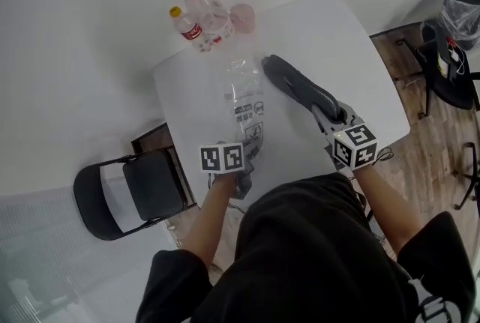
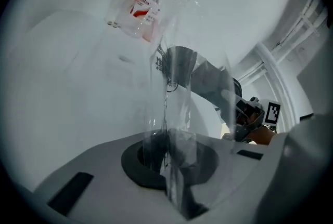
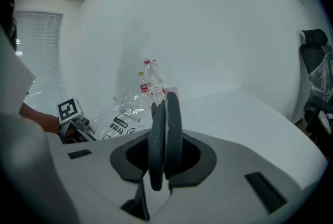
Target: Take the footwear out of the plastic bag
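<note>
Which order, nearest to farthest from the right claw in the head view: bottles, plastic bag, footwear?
1. footwear: gripped in the right claw, on the table's right side.
2. plastic bag: to the footwear's left, mid-table.
3. bottles: at the table's far left corner.

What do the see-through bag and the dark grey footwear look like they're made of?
The see-through bag looks like thin glossy plastic film: transparent, crinkled, glinting. The dark grey footwear looks matte, perhaps foam or rubber: dull even surface, thin flat edges.

Two bottles (image 1: 214, 14), one plastic bag (image 1: 244, 100), two slippers (image 1: 300, 85), one table (image 1: 352, 67), two chairs (image 1: 135, 190).
</note>
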Available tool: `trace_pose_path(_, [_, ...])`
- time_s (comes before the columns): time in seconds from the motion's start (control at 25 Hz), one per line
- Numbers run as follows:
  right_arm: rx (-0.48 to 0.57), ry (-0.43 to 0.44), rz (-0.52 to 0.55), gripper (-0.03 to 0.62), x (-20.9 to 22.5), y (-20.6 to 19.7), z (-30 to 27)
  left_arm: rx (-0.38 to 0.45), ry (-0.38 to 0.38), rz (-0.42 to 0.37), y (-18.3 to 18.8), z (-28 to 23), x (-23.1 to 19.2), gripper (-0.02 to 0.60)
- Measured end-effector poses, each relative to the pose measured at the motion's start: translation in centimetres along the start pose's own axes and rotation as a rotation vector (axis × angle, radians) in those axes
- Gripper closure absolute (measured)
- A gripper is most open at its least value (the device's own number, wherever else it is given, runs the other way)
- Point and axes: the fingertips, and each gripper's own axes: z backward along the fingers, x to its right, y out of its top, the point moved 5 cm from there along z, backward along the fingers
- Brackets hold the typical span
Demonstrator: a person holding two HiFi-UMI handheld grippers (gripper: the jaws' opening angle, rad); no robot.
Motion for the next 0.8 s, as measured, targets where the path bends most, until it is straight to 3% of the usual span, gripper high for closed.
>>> trace_pose_path(0.2, [-0.095,-0.025,-0.037,0.513,0.3,-3.4,-1.8,-0.021,-0.043,0.099,-0.3,-1.6,-0.4,0.555])
trace_pose_path(0.4, [-0.219,-0.046,-0.023,0.513,0.8,-6.0,-2.6,-0.033,-0.063,0.106,-0.4,-1.7,-0.9,0.545])
trace_pose_path(0.48, [-0.257,-0.056,-0.017,0.492,1.0,-6.6,-2.7,-0.03,-0.096,0.121,-0.3,-1.5,-0.6,0.401])
trace_pose_path(0.56, [-0.273,-0.057,-0.021,0.473,1.3,-6.6,-2.8,-0.034,-0.125,0.124,-0.1,-1.3,-0.2,0.309])
trace_pose_path(0.68, [-0.301,-0.038,-0.039,0.396,1.7,-6.5,-2.9,-0.047,-0.107,0.074,0.0,-0.9,-0.1,0.27])
trace_pose_path(0.8, [-0.292,-0.041,-0.042,0.36,2.4,-5.8,-2.6,-0.051,-0.059,0.012,0.2,-0.2,-0.2,0.227])
